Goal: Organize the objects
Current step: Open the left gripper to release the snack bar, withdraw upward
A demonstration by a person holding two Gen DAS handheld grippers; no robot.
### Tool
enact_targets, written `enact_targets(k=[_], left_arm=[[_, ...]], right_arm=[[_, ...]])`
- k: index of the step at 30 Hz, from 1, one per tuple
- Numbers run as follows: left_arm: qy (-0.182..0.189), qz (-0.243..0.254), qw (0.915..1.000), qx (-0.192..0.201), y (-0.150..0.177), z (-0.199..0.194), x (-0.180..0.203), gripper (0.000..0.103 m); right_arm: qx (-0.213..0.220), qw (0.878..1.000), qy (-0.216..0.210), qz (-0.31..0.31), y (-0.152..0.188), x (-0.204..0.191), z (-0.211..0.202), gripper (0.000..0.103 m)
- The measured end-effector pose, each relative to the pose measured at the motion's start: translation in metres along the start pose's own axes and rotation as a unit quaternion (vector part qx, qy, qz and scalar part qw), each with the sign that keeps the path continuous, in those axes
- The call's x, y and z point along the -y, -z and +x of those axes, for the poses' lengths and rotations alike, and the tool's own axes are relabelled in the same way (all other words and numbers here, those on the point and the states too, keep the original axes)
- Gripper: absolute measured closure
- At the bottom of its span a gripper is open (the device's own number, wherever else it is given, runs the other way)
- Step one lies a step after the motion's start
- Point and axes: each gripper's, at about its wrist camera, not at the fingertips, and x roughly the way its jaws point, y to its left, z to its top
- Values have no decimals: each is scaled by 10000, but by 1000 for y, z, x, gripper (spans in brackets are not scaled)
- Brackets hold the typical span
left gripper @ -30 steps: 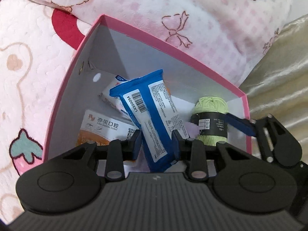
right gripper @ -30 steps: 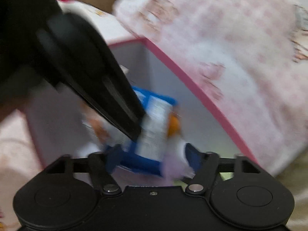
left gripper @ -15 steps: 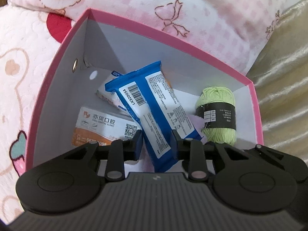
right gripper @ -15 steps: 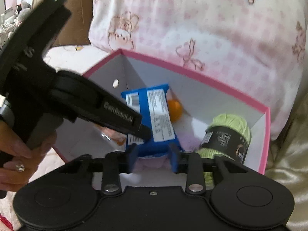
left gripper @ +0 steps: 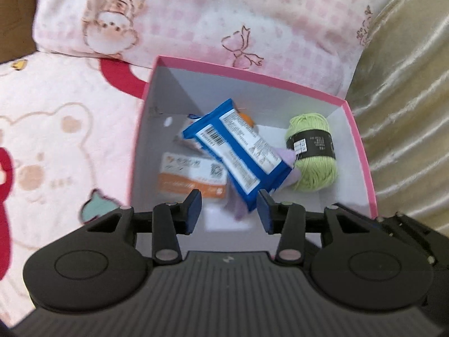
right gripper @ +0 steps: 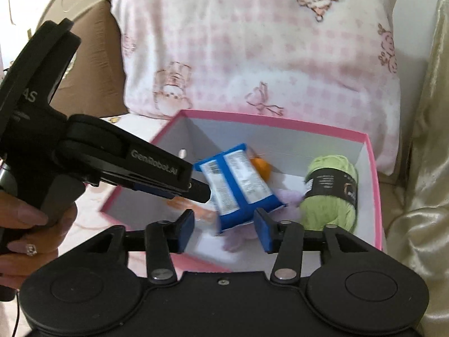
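A pink-rimmed box [left gripper: 252, 73] [right gripper: 280, 122] sits on the bed. In it a blue snack packet [left gripper: 238, 154] [right gripper: 238, 185] leans across an orange-and-white packet [left gripper: 190, 177]. A green yarn ball [left gripper: 311, 151] [right gripper: 331, 191] lies on the right, with a purple soft thing [left gripper: 289, 157] and an orange ball [right gripper: 262, 168] near it. My left gripper [left gripper: 228, 213] [right gripper: 200, 191] hangs above the box's near side, its jaws opening. The blue packet's lower end shows between the pads, untouched. My right gripper [right gripper: 224, 230] hovers likewise, jaws opening, gripping nothing.
A pink checked pillow [right gripper: 252, 56] stands behind the box. A pink bear-print blanket [left gripper: 56, 140] spreads to the left, gold satin fabric [left gripper: 407, 112] to the right. A person's hand [right gripper: 28, 224] holds the left gripper's handle at the left of the right wrist view.
The left gripper's jaws opened and let go of the blue packet, which now rests in the box. Both grippers drew back and up, and the right jaws widened.
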Motion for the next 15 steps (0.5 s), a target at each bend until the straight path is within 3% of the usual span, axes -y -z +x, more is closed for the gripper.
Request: enact_targets(k=[6, 9, 15], left_arm=[[-157, -14, 9998, 74, 16, -47, -17, 55], [-458, 150, 9987, 136, 28, -76, -23, 46], [-482, -149, 9986, 161, 49, -128, -52, 44]], right_arm=[[235, 9992, 142, 303, 2, -15, -36, 41], [355, 9981, 145, 483, 0, -17, -53, 39], [310, 9981, 260, 463, -2, -28, -74, 38]])
